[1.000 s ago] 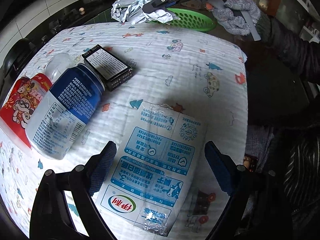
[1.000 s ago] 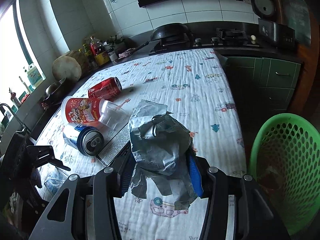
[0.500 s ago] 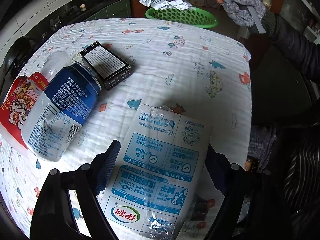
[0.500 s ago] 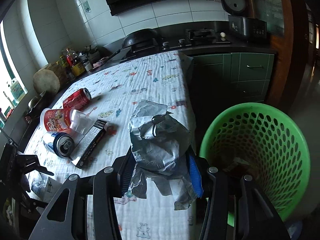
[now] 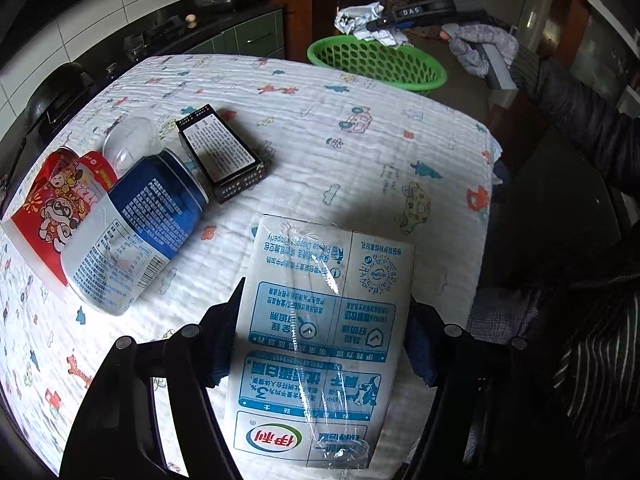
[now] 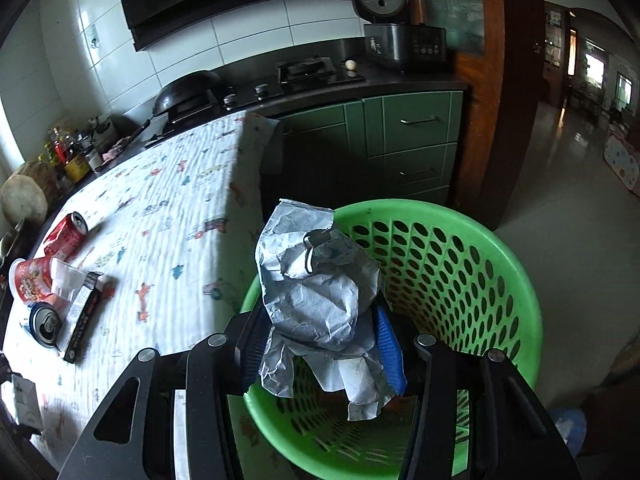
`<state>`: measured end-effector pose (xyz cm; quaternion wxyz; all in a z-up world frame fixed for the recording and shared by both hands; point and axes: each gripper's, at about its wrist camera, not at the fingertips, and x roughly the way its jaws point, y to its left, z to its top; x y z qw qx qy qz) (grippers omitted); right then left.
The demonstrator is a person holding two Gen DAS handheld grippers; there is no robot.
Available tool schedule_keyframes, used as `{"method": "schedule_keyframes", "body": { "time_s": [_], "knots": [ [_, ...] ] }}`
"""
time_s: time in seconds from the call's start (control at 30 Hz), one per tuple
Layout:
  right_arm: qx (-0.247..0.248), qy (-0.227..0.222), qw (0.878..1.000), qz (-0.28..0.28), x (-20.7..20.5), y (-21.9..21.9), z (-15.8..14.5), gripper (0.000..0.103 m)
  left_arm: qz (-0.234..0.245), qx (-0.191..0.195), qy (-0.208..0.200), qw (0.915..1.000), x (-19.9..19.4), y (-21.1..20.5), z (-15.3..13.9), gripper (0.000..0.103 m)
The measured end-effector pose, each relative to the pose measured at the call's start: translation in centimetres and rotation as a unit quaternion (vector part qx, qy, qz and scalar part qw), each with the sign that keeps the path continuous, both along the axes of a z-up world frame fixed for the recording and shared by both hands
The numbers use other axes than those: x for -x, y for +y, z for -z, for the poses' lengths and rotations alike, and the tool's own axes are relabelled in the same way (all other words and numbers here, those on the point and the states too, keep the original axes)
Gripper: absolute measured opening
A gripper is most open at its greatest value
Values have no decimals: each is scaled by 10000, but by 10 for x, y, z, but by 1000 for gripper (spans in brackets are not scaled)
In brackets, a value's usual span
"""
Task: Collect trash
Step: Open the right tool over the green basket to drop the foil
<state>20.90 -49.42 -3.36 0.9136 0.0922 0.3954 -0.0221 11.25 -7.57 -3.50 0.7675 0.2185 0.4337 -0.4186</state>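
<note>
Two pieces of trash are being handled at once. From the left wrist, the left tool (image 5: 322, 340) straddles a flattened milk carton (image 5: 320, 344) lying on the worktop (image 5: 360, 152); its jaws are closing, the carton is between them and the pads look to be right at its edges, though a firm pinch is not yet certain. A blue can (image 5: 136, 232), a red cup (image 5: 52, 208) and a dark box (image 5: 220, 152) lie beside it, uncollected. From the right wrist, the right tool (image 6: 320, 344) is clamped on a crumpled paper wad (image 6: 316, 292) held over the green basket (image 6: 500, 264), which stands just off the worktop's corner. The step in hand looks like dropping the wad: next, the right jaws should part above the basket, while the left finishes its pinch and lifts the carton.
</note>
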Motion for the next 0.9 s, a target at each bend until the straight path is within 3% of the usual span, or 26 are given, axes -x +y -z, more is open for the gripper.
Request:
{"method": "schedule_keyframes", "body": {
  "time_s": [0.2,0.4,0.6,0.9],
  "knots": [
    [92,231,9990,373,-10,-28,23,48,-214,355,-99,9991,-5,-12,-22,67],
    [67,252,9985,484,-16,-44,32,60,-333,617,-214,9973,-17,-27,-41,67],
    [23,55,9986,530,-12,-49,25,77,-327,896,-319,9949,-32,-57,-61,67],
    [129,-337,9983,452,23,-45,3,83,-169,1218,-320,9919,-60,-121,-74,67]
  ]
}}
